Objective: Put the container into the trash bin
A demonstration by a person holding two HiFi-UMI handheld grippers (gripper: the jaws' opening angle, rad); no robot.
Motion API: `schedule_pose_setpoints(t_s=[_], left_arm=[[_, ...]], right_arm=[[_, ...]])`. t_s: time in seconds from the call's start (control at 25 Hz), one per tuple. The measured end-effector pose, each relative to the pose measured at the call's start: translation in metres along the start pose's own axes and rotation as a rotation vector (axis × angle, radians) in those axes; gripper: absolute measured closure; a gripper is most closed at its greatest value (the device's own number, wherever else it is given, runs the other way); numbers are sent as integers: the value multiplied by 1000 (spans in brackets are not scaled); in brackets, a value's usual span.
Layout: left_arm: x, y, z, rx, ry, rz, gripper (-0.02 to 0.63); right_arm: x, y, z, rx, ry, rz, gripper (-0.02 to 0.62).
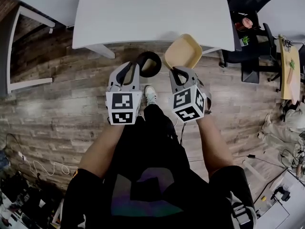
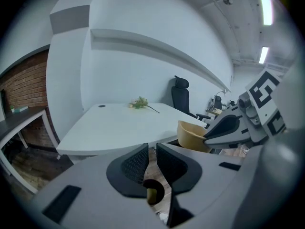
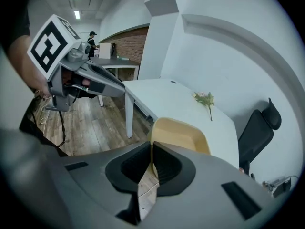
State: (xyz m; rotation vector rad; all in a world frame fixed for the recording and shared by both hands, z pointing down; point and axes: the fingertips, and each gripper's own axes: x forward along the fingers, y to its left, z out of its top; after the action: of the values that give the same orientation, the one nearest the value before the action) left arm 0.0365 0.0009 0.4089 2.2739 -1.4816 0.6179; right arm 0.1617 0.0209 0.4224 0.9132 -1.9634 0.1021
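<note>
Had the right hand-held gripper [image 1: 183, 70] clamped tight on the near rim of the yellow container [image 1: 183, 51], open side up-ish and tilted. Kept it up in the air at the near edge of the white surface [image 1: 152, 13], not touching it. Spotted the black trash bin [image 1: 143, 56] down on the wood floor [image 1: 57, 104], just left of the container and right past the tips of the left hand-held gripper [image 1: 127, 69]. Left one's jaws pinched nearly together on nothing. Caught a white shoe [image 1: 150, 94] between the two grippers, near side of the bin.
</note>
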Motion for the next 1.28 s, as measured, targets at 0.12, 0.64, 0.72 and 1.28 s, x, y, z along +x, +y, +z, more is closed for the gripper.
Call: schedule_pose_setpoints(t_s=[0.12,0.64,0.72,1.28], left_arm=[[-3,1,-23,-3,25,-11,552],[38,24,-167,-84,193,11,552],[50,29,-189,-93,208,20,552],[162,78,-286,-118,226,76,552]], right_arm=[[3,26,-17,34,27,29,560],[131,118,-75,51,112,251,560],[155,124,-84,51,115,270,560],[341,138,-144,71,156,360,560]])
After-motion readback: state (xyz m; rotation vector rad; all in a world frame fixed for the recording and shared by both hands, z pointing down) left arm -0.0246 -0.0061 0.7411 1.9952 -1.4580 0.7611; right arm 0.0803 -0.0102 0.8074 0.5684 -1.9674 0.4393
